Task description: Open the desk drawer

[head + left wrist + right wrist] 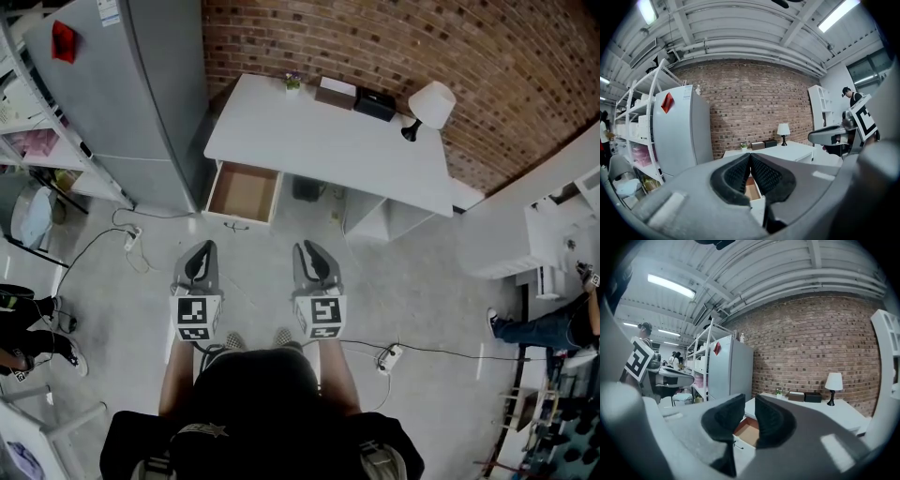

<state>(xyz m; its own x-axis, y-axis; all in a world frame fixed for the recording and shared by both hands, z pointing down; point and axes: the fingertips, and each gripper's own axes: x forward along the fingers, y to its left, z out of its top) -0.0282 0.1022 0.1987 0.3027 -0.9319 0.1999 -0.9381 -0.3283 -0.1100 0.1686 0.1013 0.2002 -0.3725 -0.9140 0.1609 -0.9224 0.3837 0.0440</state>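
Farthest left, a tall grey fridge (122,84) is seen against the brick wall. Just to its right, the desk drawer (244,192) is found pulled well out from the left end of the desk, its brown inside bare and its small dark handle (235,225) facing the person.

The left hand-held gripper (202,251) is held over the floor, well apart from the drawer front. Its jaws are closed tip to tip and nothing is gripped. Beside it, the right hand-held gripper (314,251) is held level with it. A narrow gap is left between its jaws, and nothing is held there either.

Further right, the white tabletop (319,141) is seen carrying a small plant (293,82), two boxes and, at its far right corner, a white lamp (429,105).

The task is judged to be done: the drawer stands open and neither gripper is touching it. Nothing more appears to be left beyond drawing the grippers away.
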